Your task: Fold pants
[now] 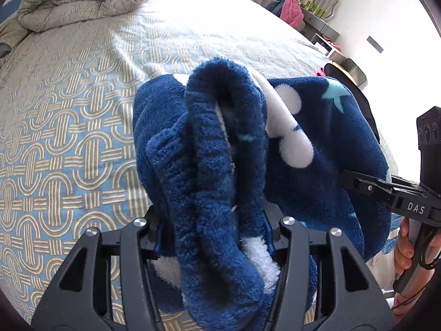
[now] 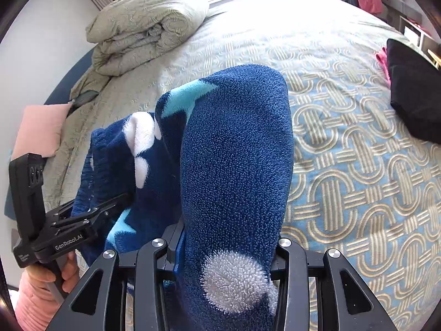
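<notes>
The pants (image 1: 220,149) are dark blue fleece with white dots and light blue stars. They hang bunched in the air above the bed. My left gripper (image 1: 215,237) is shut on a thick fold of them; its fingertips are buried in the fleece. My right gripper (image 2: 226,251) is shut on another part of the pants (image 2: 237,151), which drape over it and hide its fingertips. The right gripper also shows in the left wrist view (image 1: 355,182), clamped on the cloth's right edge. The left gripper shows in the right wrist view (image 2: 110,207), clamped on the left edge.
The bed (image 1: 69,127) has a blue and beige patterned cover. A folded quilt (image 2: 143,27) lies at its far end, with a pink pillow (image 2: 38,129) beside it. A black garment (image 2: 416,91) lies at the bed's right edge. A dresser (image 1: 319,19) stands beyond.
</notes>
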`<state>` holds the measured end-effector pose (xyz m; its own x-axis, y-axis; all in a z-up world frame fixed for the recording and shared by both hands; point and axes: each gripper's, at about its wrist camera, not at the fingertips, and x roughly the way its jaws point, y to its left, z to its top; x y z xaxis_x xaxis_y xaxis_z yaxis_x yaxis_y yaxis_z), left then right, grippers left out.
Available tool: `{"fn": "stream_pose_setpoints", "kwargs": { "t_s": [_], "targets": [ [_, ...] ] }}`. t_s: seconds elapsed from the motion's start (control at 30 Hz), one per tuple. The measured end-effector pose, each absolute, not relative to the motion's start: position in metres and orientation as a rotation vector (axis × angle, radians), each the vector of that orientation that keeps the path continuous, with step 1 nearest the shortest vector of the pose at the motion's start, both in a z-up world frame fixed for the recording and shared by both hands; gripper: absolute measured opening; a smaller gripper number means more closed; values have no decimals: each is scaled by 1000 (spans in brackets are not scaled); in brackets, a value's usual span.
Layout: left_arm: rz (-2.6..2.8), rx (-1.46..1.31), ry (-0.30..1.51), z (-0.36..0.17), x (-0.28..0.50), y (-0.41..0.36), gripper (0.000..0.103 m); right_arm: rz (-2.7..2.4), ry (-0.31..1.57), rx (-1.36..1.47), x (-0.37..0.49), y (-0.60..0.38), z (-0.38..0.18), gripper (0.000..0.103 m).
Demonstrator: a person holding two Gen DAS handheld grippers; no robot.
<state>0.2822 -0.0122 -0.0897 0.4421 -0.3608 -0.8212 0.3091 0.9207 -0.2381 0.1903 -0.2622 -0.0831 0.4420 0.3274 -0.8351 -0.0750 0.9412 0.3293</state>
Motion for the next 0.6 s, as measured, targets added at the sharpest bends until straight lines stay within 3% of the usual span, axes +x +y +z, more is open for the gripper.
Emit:
{"fn": "stream_pose_setpoints", "kwargs": {
  "t_s": [0.6],
  "targets": [
    [-547, 71, 962, -46, 311, -125, 54, 108, 1003, 338, 176, -375, -45, 40]
  ]
}}
